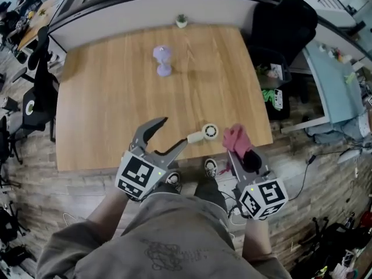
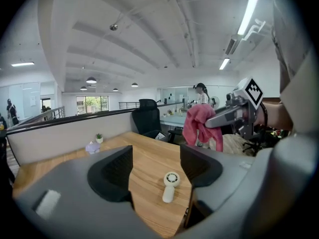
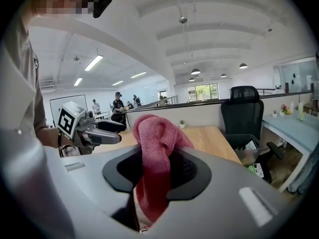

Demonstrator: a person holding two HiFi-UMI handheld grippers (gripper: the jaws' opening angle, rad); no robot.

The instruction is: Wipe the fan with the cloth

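Right gripper has its jaws clamped on a pink fluffy cloth, which it holds above the front right corner of the light wooden table. Left gripper hangs over the table's front edge, its jaws wide apart and gripping nothing. A small white handheld fan lies flat on the table near that front edge.

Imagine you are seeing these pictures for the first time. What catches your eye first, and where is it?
The pink cloth stands out first, clamped in the right hand-held gripper at the near right edge of the table. Just left of it lies the small white fan, with the open left hand-held gripper pointing at it.
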